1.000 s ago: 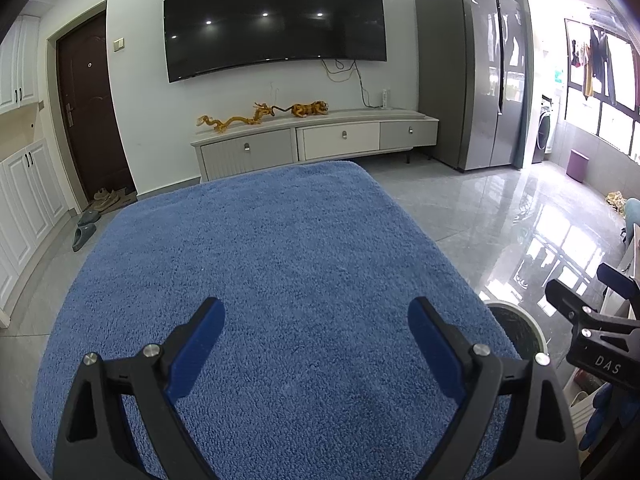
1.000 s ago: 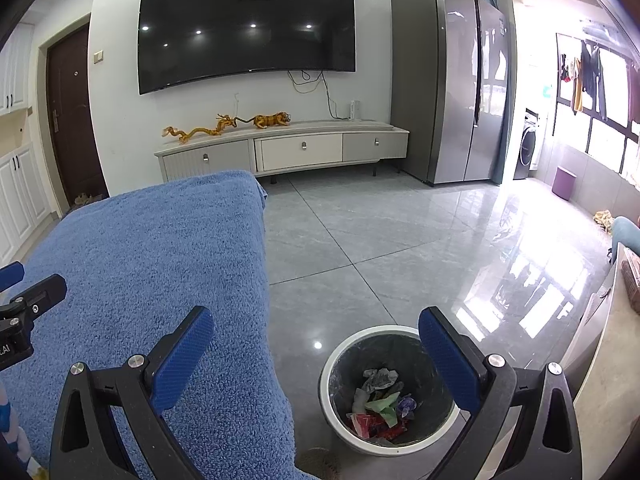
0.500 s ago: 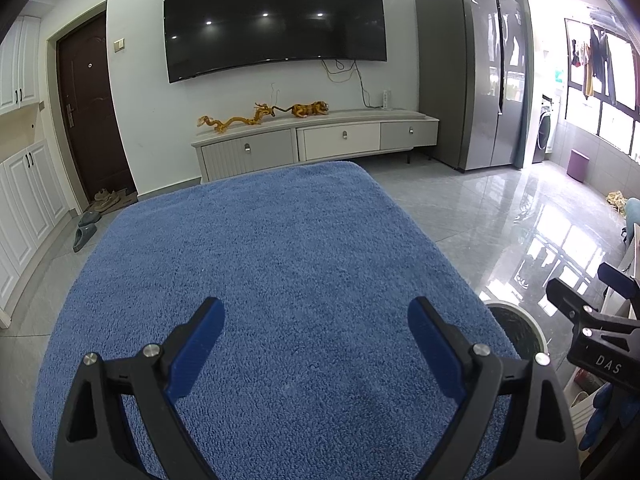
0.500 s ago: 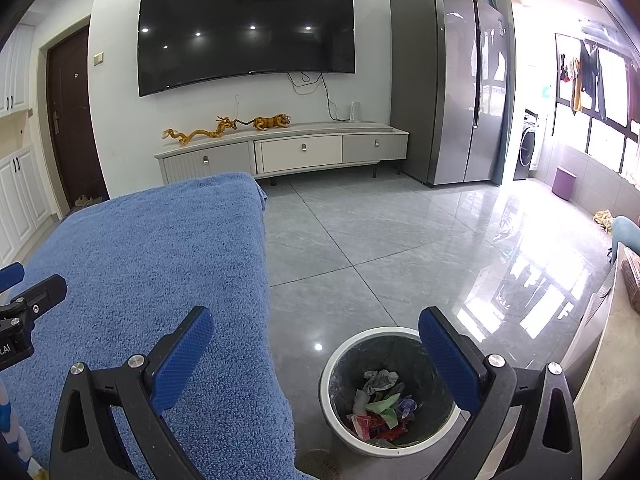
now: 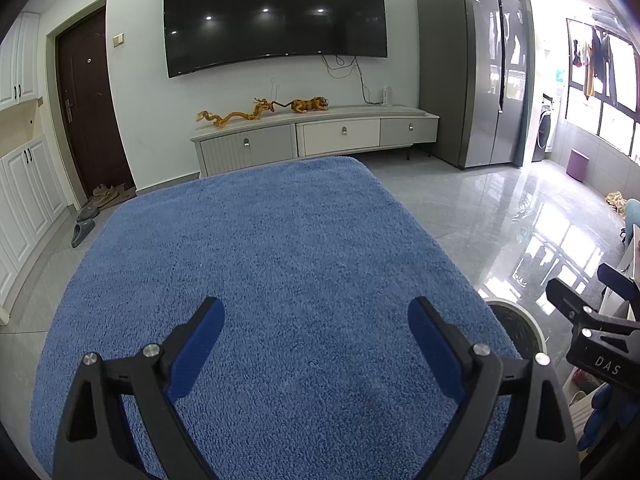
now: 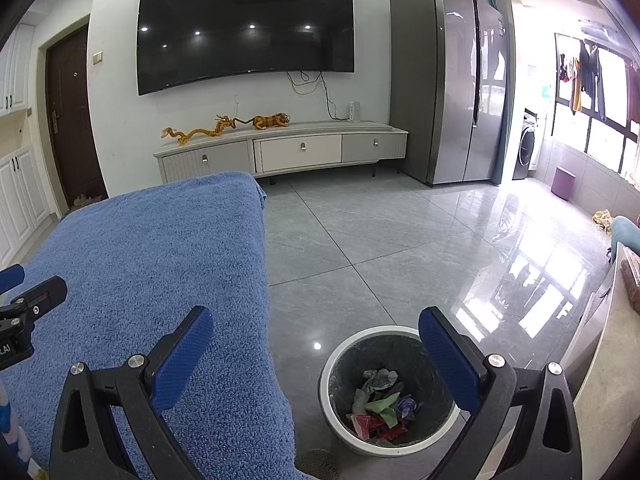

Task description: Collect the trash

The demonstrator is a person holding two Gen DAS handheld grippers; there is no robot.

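A round bin (image 6: 334, 376) with a white rim stands on the grey floor to the right of a table covered in blue towel (image 6: 140, 264). Crumpled wrappers and paper (image 6: 380, 404) lie inside it. My right gripper (image 6: 316, 334) is open and empty, held above the table's right edge and the bin. My left gripper (image 5: 316, 322) is open and empty over the blue towel (image 5: 260, 260). No loose trash shows on the towel. In the left wrist view the bin's rim (image 5: 520, 316) peeks out past the table edge, beside the right gripper's body (image 5: 592, 340).
A TV cabinet (image 6: 288, 152) with golden figurines stands against the far wall under a large TV (image 6: 244, 28). A grey fridge (image 6: 448, 80) is at the right. Slippers (image 5: 82, 230) lie by the brown door. A pale counter edge (image 6: 600, 360) is at the far right.
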